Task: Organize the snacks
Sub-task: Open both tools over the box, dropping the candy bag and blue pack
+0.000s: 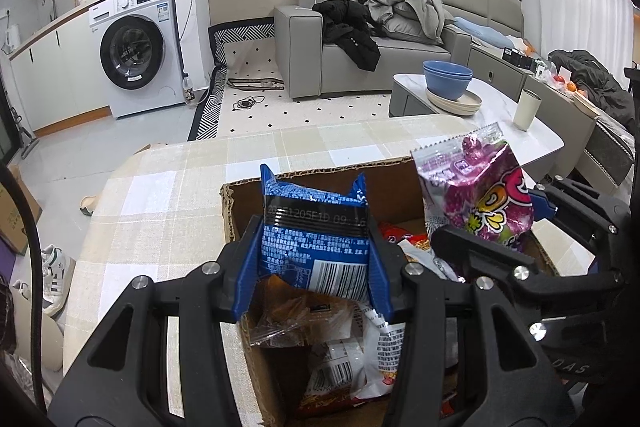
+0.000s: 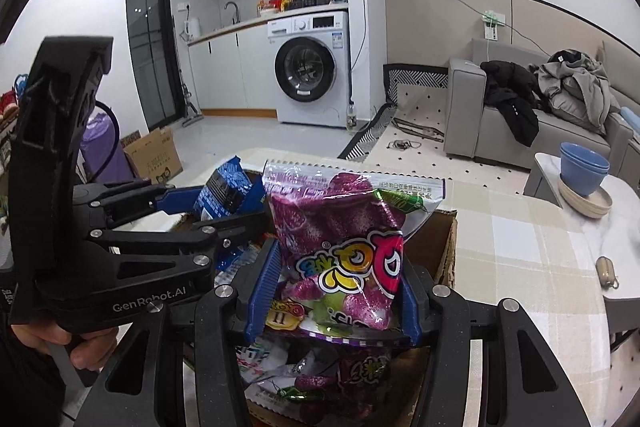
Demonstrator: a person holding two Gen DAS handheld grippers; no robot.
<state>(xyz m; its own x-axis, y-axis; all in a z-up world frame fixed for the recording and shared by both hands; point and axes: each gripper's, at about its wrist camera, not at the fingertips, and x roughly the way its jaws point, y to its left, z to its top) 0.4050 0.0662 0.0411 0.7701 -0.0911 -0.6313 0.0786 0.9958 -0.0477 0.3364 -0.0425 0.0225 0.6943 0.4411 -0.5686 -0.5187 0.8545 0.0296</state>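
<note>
Living room with grey sofa [image 1: 384, 51] and washing machine [image 1: 136, 51] behind a checked-cloth bench [image 1: 168, 195]. Above an open cardboard box [image 1: 240, 203] of loose snacks, left tool [image 1: 316, 267] narrowed, pinching one blue snack packet [image 1: 316, 239]; right tool [image 2: 332, 299] likewise clamped on one purple candy bag [image 2: 344, 239]. Beyond, two blue bowls [image 1: 448, 77] stacked on plates, one cup [image 1: 527, 109].
</note>
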